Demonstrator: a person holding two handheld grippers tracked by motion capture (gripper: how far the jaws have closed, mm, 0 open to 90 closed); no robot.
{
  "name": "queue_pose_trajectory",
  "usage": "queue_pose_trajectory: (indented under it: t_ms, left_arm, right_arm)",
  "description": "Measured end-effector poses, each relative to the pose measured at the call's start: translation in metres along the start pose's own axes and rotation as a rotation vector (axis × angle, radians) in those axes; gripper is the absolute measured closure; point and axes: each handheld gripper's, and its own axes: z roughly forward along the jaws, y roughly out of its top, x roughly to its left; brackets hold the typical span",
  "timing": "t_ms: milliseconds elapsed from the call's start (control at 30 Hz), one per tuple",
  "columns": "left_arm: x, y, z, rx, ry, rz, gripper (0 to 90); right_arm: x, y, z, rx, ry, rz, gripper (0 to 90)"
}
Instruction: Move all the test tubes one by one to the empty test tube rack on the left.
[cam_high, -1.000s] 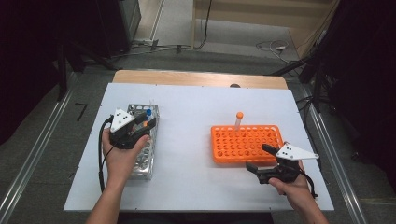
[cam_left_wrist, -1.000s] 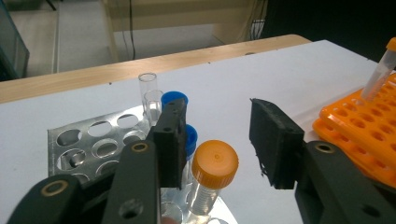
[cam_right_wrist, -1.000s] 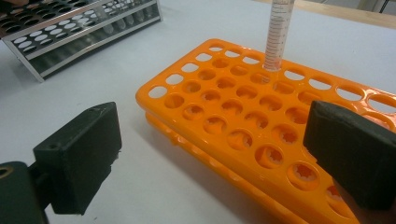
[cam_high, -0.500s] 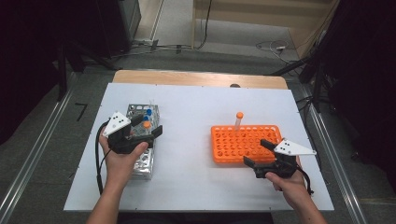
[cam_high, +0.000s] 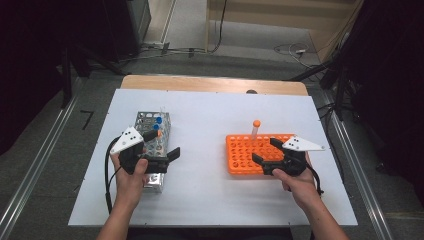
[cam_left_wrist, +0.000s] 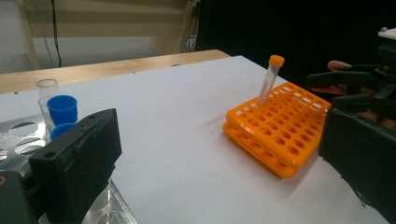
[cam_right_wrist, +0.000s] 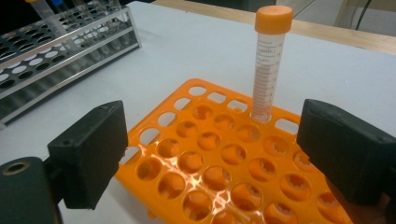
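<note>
Left gripper (cam_high: 162, 145) — hovering over the near half of the metal rack (cam_high: 150, 131), jaws standing wide apart after just opening, nothing lying between them. In the left gripper view the two black jaws are framing bare table, with blue-capped tubes (cam_left_wrist: 62, 108) and a clear uncapped tube (cam_left_wrist: 47, 87) standing in the metal rack at the left edge.

Right gripper (cam_high: 266, 151) — hanging over the near right part of the orange rack (cam_high: 245, 155), jaws spread, having just eased slightly inward, gripping nothing. In the right gripper view the jaws are flanking the rack's open holes.

Orange-capped tube (cam_high: 255, 129) — standing upright in a hole at the far edge of the orange rack, clear of both jaws of the right gripper, which is sitting nearer the person.

White table top (cam_high: 210, 120) — carrying the metal rack on the left and the orange rack on the right, the two well apart.

Hands — one gripping each tool, forearms entering from the bottom of the high view.
</note>
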Motion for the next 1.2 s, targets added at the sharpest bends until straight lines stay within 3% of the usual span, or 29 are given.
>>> queue_pose_trajectory:
  t_ms: [367,533,733,967,1067,1200]
  left_arm:
    - [-0.006,-0.005,-0.001,0.017,-0.015,0.007,0.0]
    - [-0.008,-0.005,0.0,0.012,-0.019,0.005,0.0]
    - [-0.009,-0.005,0.0,0.015,-0.024,0.005,0.0]
    - [-0.01,-0.004,0.0,0.012,-0.025,0.004,0.0]
    - [-0.01,-0.004,0.001,0.021,-0.017,0.005,0.0]
    - [-0.011,-0.004,0.002,0.023,-0.016,0.003,0.0]
  right_arm:
    - [-0.006,0.009,0.032,0.033,-0.036,0.011,18.0]
    - [-0.01,0.015,0.045,0.051,-0.084,0.036,31.9]
    - [-0.017,0.018,0.054,0.073,-0.145,0.107,50.0]
    - [-0.016,0.02,0.061,0.115,-0.187,0.092,63.2]
    - [-0.015,0.02,0.062,0.117,-0.23,0.1,70.1]
    - [-0.013,0.019,0.062,0.11,-0.245,0.088,72.4]
